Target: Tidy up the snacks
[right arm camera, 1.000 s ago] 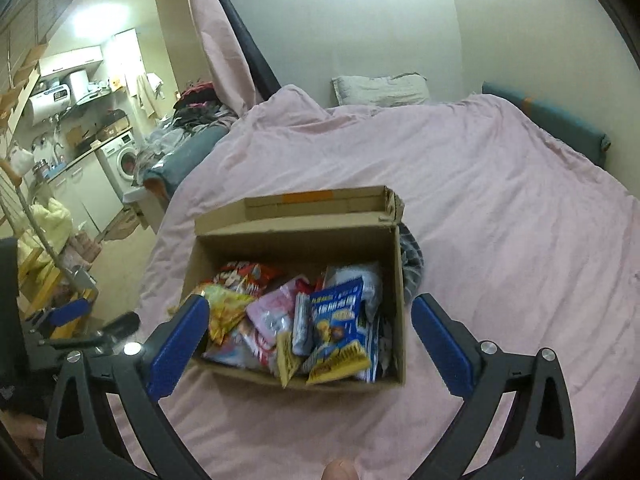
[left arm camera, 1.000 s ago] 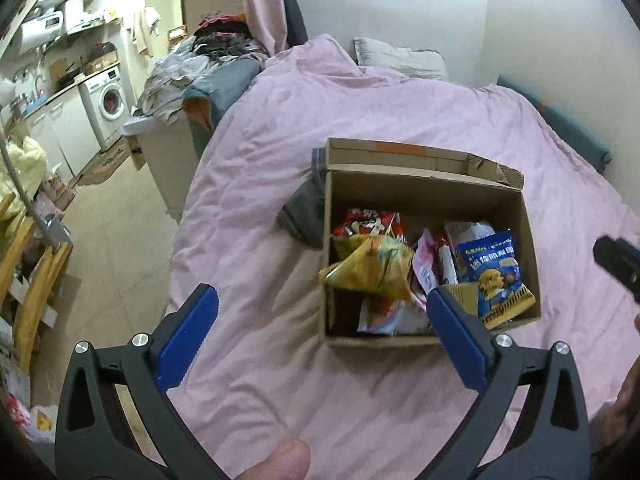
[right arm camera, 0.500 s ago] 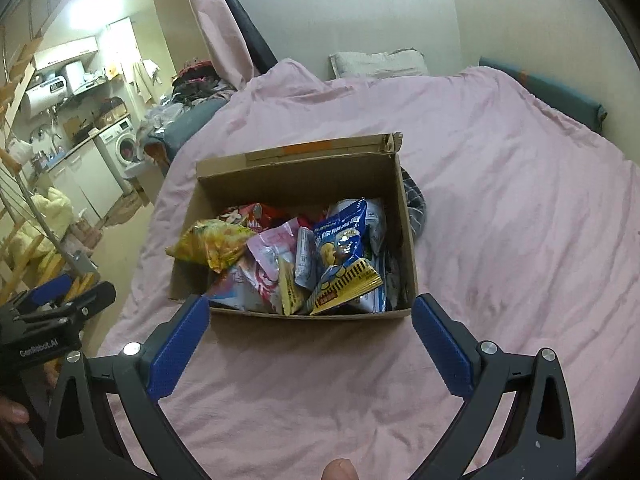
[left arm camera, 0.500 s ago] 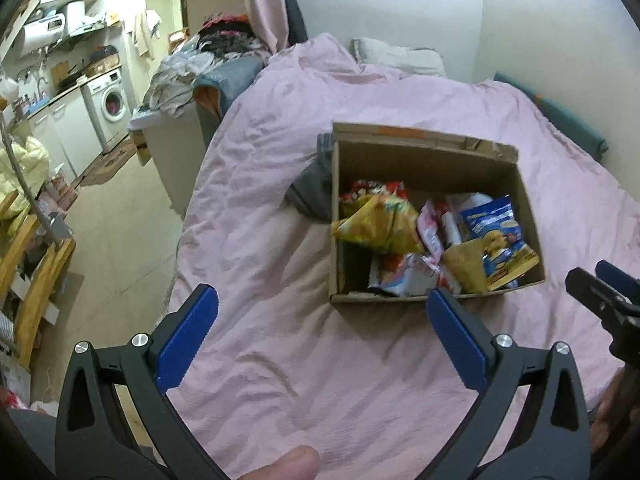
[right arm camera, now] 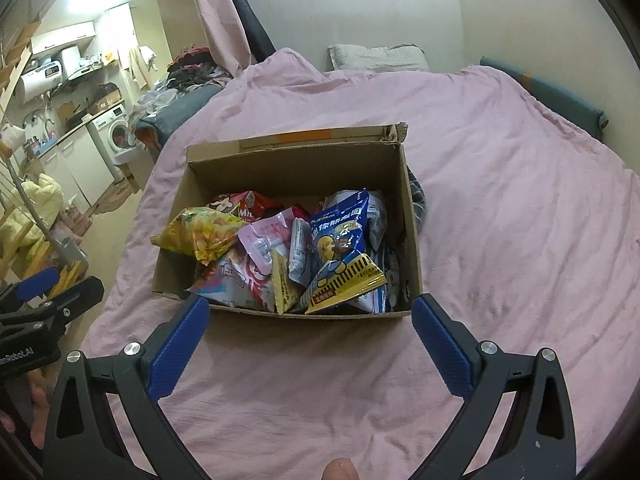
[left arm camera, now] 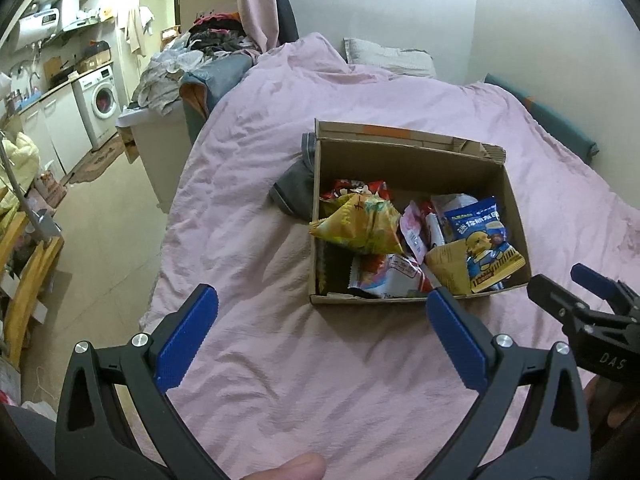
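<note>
An open cardboard box (left arm camera: 404, 160) (right arm camera: 296, 164) sits on a pink bed cover and holds several snack packets. A yellow chip bag (left arm camera: 358, 226) (right arm camera: 200, 234) leans over the box's left wall. A blue packet with a cartoon figure (left arm camera: 482, 240) (right arm camera: 342, 248) lies at the right. My left gripper (left arm camera: 322, 332) is open and empty, short of the box's near left corner. My right gripper (right arm camera: 310, 338) is open and empty, just before the box's near wall. Each gripper shows at the edge of the other's view.
The pink bed cover (left arm camera: 280, 360) (right arm camera: 520, 220) spreads around the box. A dark cloth (left arm camera: 296, 184) lies against the box's left side. A pillow (right arm camera: 376, 58) lies at the far end. The bed's left edge drops to a floor (left arm camera: 108, 220) with cabinets and a washing machine (left arm camera: 100, 100).
Both grippers have pulled back and shifted slightly, so the box now sits a little farther off. Both stay open and empty. The snacks have not moved.
</note>
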`<action>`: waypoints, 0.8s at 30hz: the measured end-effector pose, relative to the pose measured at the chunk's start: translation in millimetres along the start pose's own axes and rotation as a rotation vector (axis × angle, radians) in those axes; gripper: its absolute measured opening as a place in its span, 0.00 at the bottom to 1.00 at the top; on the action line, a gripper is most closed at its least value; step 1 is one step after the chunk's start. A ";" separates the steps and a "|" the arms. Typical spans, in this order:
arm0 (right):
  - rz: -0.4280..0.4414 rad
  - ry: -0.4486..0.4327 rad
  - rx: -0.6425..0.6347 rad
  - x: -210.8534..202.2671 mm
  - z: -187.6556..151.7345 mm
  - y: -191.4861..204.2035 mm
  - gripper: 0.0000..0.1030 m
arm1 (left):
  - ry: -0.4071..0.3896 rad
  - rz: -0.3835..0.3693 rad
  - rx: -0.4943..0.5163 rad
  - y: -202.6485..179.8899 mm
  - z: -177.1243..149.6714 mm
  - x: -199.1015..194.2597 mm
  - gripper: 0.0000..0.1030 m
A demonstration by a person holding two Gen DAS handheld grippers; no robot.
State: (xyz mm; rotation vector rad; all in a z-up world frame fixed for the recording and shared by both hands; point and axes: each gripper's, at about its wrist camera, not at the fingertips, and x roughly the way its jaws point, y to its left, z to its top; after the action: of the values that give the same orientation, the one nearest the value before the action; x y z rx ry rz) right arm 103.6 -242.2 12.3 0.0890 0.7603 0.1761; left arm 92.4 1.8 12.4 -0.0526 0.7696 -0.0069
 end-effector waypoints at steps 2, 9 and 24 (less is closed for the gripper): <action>-0.006 0.000 0.000 -0.2 0.3 -0.7 1.00 | 0.001 0.001 0.000 -0.2 -0.1 -0.1 1.00; -0.010 -0.001 -0.003 -0.5 0.0 -0.8 1.00 | -0.001 0.000 -0.010 1.2 0.4 0.9 1.00; -0.010 -0.002 0.000 -0.8 0.3 -1.5 1.00 | 0.000 0.003 -0.016 2.4 -0.4 0.9 1.00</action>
State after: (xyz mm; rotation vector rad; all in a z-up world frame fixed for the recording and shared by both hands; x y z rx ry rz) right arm 103.4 -243.8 12.9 0.0856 0.7589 0.1667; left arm 92.8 4.1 11.4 -0.0668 0.7695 0.0022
